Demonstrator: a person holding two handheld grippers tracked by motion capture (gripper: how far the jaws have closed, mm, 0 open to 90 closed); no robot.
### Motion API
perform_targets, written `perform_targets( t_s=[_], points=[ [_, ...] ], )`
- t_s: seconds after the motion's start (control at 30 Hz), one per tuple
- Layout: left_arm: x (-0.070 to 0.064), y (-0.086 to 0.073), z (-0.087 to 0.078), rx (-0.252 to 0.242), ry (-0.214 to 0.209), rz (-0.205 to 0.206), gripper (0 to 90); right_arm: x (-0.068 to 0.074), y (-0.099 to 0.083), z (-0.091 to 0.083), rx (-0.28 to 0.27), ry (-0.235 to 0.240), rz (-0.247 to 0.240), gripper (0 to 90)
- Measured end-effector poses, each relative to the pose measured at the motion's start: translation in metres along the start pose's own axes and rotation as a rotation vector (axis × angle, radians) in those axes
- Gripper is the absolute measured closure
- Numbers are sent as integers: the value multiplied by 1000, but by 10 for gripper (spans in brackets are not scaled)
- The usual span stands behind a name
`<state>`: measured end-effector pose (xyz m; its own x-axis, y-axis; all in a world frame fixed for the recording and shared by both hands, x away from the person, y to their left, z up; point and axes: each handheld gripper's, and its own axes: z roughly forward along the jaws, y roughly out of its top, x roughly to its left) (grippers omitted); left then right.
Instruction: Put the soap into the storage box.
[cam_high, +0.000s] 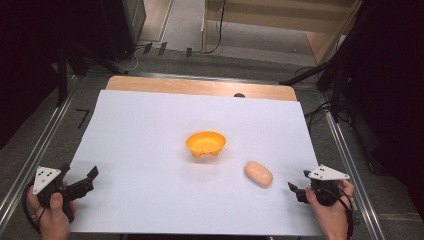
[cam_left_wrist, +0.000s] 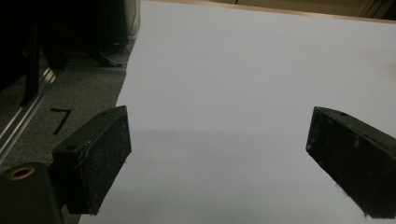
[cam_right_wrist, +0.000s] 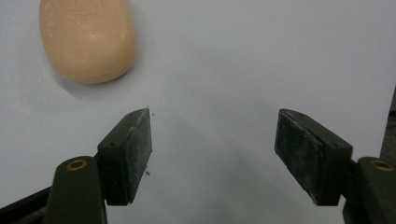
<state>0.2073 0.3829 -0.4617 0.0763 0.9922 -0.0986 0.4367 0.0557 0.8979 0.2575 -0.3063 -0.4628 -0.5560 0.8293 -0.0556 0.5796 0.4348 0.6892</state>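
Waiting wide-jawed and empty at the sheet's (cam_high: 150, 125) near corners, the left gripper (cam_high: 85, 182) idles while the right gripper (cam_high: 298, 186) sits near the bun (cam_high: 258, 174), which lies just beside the bowl (cam_high: 205, 143), likely its target.

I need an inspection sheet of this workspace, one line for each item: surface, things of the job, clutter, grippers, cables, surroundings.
Surface: white sheet over a wooden table; flat, no stains seen.
Job's things: orange bowl near the middle, upright, nothing seen inside; peach oval soap-like piece lies to its right, apart from it.
Clutter: nothing seen on the sheet.
Grippers: left gripper open at the sheet's near left corner; right gripper open, near the oval piece, not touching.
Cables: black cable trails from the right gripper; more cables on the floor beyond the table.
Surroundings: grey floor, metal rails, dark stands.
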Motion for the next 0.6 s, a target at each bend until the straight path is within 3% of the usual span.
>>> perform_targets(
  t_s=[0.07,0.1,0.27,0.43,0.47,0.6],
  points=[
    [0,0,0,0,0,0,73,0,2,1,10,-1,-6,279],
    [0,0,0,1,-1,0,73,-1,8,2,41,21,-29,261],
    [0,0,0,1,-3,0,73,1,19,7,107,44,-72,243],
    [0,0,0,3,-2,3,73,1,27,14,173,71,-91,236],
    [0,0,0,3,-1,4,73,2,30,17,193,77,-117,235],
    [0,0,0,3,-1,4,73,3,35,19,223,84,-122,228]
  ],
)
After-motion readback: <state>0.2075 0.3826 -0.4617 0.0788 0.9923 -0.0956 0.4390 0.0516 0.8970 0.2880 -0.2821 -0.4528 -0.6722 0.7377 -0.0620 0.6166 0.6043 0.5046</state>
